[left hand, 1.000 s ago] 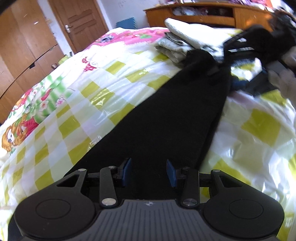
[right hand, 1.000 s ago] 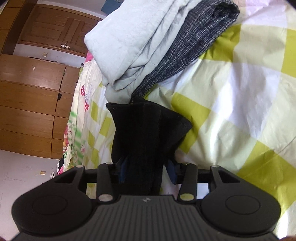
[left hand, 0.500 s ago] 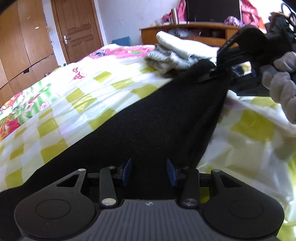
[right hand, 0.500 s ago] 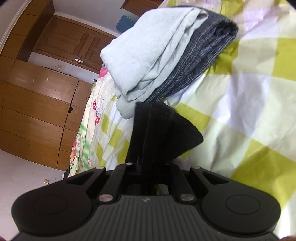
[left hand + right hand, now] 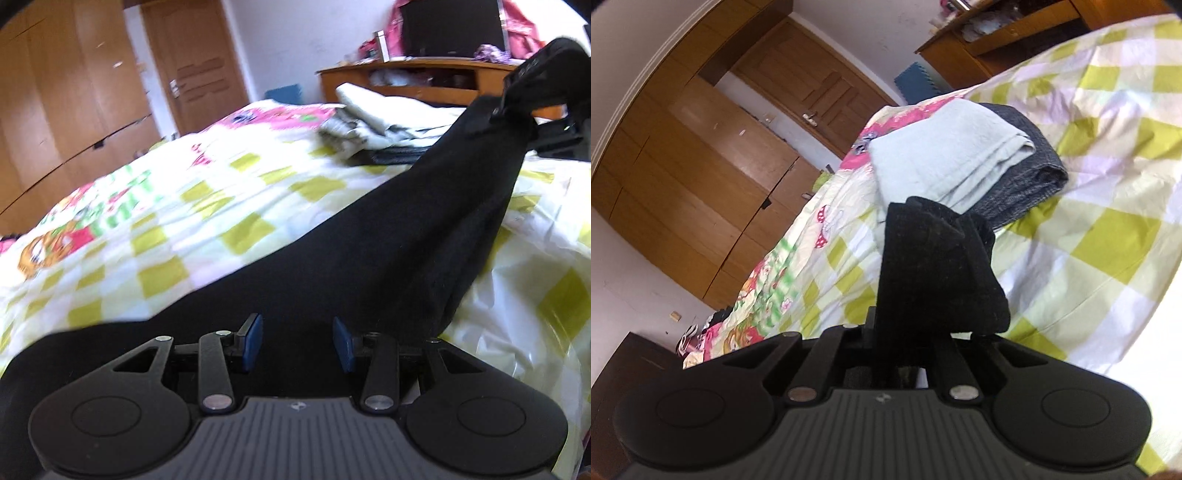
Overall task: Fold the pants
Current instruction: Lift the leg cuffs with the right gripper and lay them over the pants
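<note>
The left gripper (image 5: 297, 341) is hanging spread apart over the black pants (image 5: 369, 258), perhaps not touching them. The pants are lying across the checked bedspread (image 5: 192, 206). The right gripper (image 5: 905, 332) is pinching their far end, lifting it.

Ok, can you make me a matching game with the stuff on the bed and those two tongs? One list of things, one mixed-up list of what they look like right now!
Things
1. black pants
2. left tongs
3. right tongs
4. pale folded cloth

States
A. lying on top of a dark grey folded garment
B. open, blue pads apart over black cloth
C. one end lifted off the checked bedspread
D. shut on a bunch of black cloth

Pairs: 1-C, 2-B, 3-D, 4-A
</note>
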`<move>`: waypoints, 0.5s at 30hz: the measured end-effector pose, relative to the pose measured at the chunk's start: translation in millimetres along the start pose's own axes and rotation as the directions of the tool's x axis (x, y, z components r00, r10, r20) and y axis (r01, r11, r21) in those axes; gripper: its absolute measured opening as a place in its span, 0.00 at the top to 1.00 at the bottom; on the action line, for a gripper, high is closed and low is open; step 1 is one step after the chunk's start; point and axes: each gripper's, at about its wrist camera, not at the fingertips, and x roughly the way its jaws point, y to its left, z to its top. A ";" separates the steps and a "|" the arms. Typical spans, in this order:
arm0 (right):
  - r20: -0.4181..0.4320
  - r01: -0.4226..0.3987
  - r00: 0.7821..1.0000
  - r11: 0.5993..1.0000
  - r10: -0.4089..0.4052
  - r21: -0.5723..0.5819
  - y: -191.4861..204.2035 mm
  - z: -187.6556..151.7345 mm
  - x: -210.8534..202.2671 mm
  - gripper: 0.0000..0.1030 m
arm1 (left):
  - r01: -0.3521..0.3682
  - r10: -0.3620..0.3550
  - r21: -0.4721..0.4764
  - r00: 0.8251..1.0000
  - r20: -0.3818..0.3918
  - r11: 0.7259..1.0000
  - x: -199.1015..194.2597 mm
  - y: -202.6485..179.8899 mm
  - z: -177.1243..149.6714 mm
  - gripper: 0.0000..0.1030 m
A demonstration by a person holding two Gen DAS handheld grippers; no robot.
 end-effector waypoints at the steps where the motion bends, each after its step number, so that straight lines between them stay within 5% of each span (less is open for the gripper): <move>1: 0.000 -0.010 1.000 1.000 0.010 -0.022 8.4 -0.9 -2.5 0.92 | -0.017 0.017 -0.020 1.000 -0.017 1.000 -3.2 1.9 -2.2 0.47; 15: -0.112 -0.136 0.988 0.928 0.103 -0.348 164.3 -49.7 30.2 0.92 | -0.144 0.133 -0.211 0.989 -0.065 0.967 -31.1 74.2 -39.2 0.47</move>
